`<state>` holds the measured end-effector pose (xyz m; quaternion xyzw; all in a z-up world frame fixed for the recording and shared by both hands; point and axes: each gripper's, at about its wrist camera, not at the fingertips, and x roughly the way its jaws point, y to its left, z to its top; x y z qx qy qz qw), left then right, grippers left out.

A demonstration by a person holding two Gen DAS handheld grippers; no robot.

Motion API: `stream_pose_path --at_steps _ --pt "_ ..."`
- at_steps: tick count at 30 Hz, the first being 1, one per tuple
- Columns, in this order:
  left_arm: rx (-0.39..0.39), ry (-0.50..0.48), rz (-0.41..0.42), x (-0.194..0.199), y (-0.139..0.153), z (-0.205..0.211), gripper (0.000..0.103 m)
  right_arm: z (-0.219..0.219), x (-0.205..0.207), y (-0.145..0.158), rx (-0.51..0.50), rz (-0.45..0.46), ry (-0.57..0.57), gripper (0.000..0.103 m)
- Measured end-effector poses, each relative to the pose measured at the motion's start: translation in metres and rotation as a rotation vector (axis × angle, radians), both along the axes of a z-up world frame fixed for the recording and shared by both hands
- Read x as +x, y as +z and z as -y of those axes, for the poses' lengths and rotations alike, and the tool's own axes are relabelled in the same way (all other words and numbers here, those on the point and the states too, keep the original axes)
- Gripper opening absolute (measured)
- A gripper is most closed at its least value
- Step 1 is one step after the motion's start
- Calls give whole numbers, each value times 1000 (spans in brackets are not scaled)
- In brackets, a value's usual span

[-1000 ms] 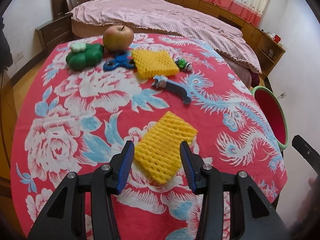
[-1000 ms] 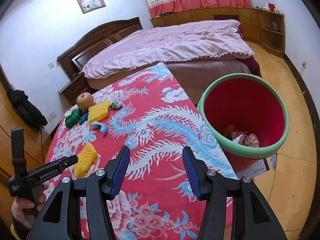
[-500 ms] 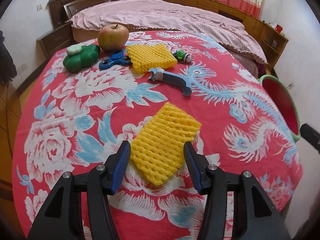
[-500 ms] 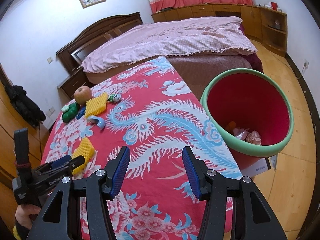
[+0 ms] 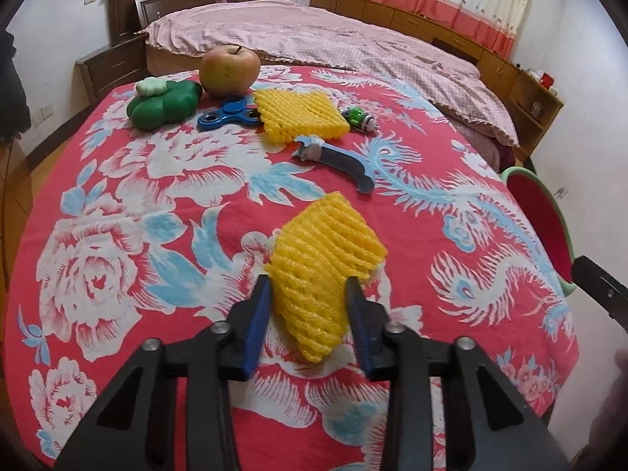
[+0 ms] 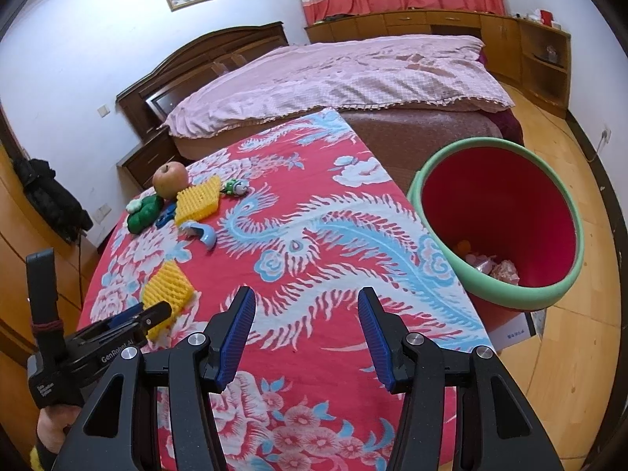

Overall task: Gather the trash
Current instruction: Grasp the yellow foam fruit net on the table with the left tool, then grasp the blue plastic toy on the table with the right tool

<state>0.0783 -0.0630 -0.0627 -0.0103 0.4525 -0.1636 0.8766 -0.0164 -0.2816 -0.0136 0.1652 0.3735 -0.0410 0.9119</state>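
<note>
A left gripper (image 5: 308,286) closed its jaws around a yellow foam net (image 5: 324,267) lying near the front edge of a flowered tablecloth (image 5: 117,204), the pads already pressing the net's sides. The net looked feather-light, soft and springy, likely to crumple rather than slip, and best pinched across its narrow near end, as here. A second ago the jaws stood wider, clear of the foam; since then they had widened a touch and then drawn in against it. The right gripper (image 6: 306,333) hung with its jaws apart and empty over the cloth, unchanged. A red bin with a green rim (image 6: 549,298), scraps at its bottom, waited off the table at three o'clock. At twelve o'clock lay another foam net (image 5: 300,115), an apple (image 5: 229,70), a blue spinner (image 5: 223,115) and a peeler (image 5: 337,157).
</note>
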Motion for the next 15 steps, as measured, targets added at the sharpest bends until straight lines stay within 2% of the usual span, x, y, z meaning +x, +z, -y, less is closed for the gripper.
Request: stream_pose_path --at_steps 6,11,15 --pt "-109 17 -34 1 5 -20 27 -18 10 3 -19 -5 43 56" --pt "-128 39 9 6 20 -43 27 -34 29 2 -25 -25 67 56" --pt "-114 64 49 21 29 -59 27 -48 50 -3 -37 -48 88 56"
